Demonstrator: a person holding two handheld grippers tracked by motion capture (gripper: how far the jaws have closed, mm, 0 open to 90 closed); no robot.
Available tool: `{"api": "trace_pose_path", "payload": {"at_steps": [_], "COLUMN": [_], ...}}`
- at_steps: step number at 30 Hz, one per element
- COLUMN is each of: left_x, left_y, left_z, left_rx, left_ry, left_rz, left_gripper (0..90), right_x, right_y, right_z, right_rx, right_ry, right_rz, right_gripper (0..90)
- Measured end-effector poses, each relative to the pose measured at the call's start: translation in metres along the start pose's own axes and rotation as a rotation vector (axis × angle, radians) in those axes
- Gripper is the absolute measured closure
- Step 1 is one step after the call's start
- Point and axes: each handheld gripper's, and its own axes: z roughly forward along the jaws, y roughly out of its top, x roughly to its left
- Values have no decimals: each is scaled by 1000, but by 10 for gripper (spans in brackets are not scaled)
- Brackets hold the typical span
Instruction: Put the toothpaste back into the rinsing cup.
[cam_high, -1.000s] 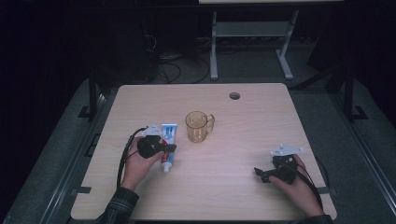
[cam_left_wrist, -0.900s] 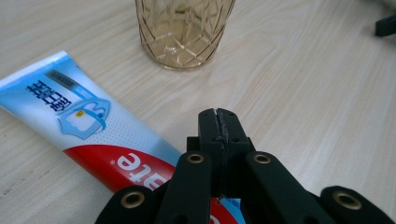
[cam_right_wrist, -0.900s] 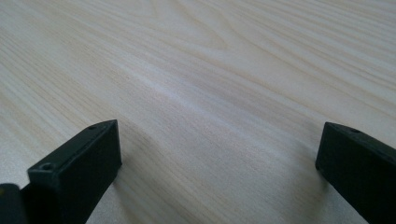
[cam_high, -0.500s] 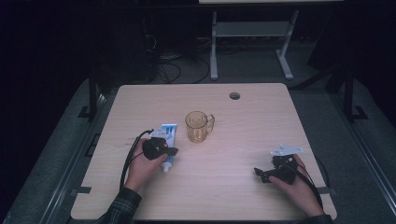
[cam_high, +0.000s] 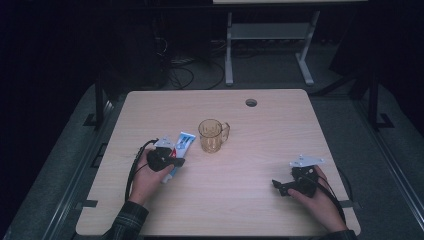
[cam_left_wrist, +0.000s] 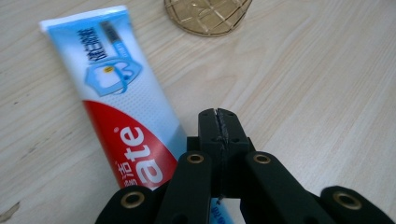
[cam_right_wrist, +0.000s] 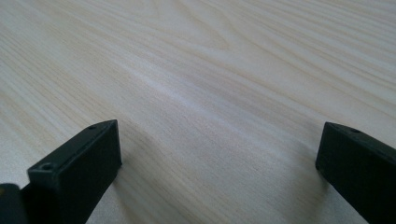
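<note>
A toothpaste tube (cam_high: 182, 144) in white, blue and red lies flat on the wooden table (cam_high: 260, 150), left of centre. My left gripper (cam_high: 176, 161) hovers over the tube's near end. In the left gripper view its jaws (cam_left_wrist: 218, 122) are shut tight on each other with nothing between them, and the tube (cam_left_wrist: 116, 107) runs along their left side and under them. A clear amber mug (cam_high: 212, 135) stands just right of the tube, and its base (cam_left_wrist: 208, 16) sits ahead of the jaws. My right gripper (cam_high: 279, 186) rests near the front right edge, open (cam_right_wrist: 219, 154) over bare wood.
A round cable hole (cam_high: 251, 102) sits near the table's far edge. A metal stand (cam_high: 265, 45) and cables are on the dark floor beyond. Bare tabletop lies between the two hands and behind the mug.
</note>
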Motion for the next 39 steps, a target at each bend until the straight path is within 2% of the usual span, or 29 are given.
{"api": "trace_pose_path", "payload": {"at_steps": [14,20,22,23,24,29,30,34,35,39], "left_x": [8,6,6,6,6,6,7,8,9,12], "left_y": [-6,-2,1,3,5,10,12,16,19,29], "left_z": [-8,-17,-21,-24,-25,-27,-27,-27,-27,-26], "left_rx": [1,-22,-23,-22,-16,-8,-3,16,23,31], "left_ry": [28,42,51,69,79,90,97,104,108,120], "left_rz": [-18,-19,-16,-17,-4,-8,-5,-2,-3,-15], "left_gripper": [900,894,865,855,843,780,739,670,610,517], "right_x": [0,0,0,0,0,0,0,0,0,0], "right_y": [0,0,0,0,0,0,0,0,0,0], "right_z": [0,0,0,0,0,0,0,0,0,0], "right_rx": [1,0,0,0,0,0,0,0,0,1], "right_ry": [0,1,1,1,0,0,0,0,0,0], "right_rz": [0,0,0,0,0,0,0,0,0,-1], "right_gripper": [0,0,0,0,0,0,0,0,0,0]}}
